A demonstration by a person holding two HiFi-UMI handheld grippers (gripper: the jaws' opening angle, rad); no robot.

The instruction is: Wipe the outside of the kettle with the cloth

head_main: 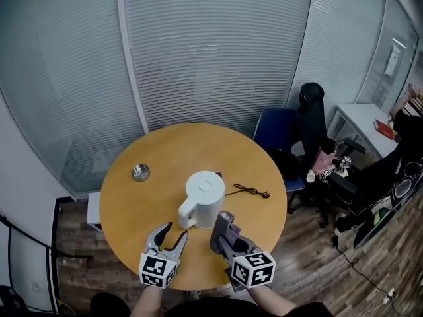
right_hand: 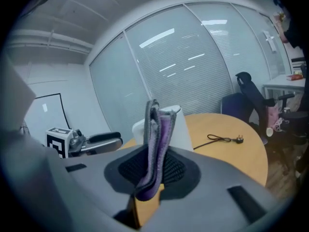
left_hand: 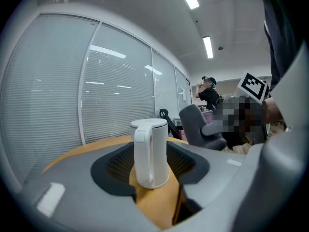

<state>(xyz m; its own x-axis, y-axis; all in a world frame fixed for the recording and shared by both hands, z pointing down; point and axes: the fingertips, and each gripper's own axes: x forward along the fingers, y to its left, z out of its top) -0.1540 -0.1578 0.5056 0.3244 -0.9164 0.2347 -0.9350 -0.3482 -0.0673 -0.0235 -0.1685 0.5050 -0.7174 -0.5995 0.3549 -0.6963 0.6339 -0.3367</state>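
A white kettle (head_main: 204, 197) stands near the middle of the round wooden table (head_main: 139, 203), its handle (head_main: 186, 213) turned toward me. In the left gripper view the kettle (left_hand: 150, 151) stands straight ahead between the jaws, a little way off. My left gripper (head_main: 175, 232) is open and empty, just short of the handle. My right gripper (head_main: 223, 228) is shut on a folded grey and purple cloth (right_hand: 155, 146), held upright close to the kettle's near right side (right_hand: 182, 129). I cannot tell whether the cloth touches the kettle.
A small metal disc (head_main: 141, 172) lies at the table's left. A black cord with a plug (head_main: 251, 191) lies right of the kettle. Office chairs (head_main: 310, 144) and a white desk (head_main: 363, 121) stand beyond the table's right edge. Blinds cover the glass wall behind.
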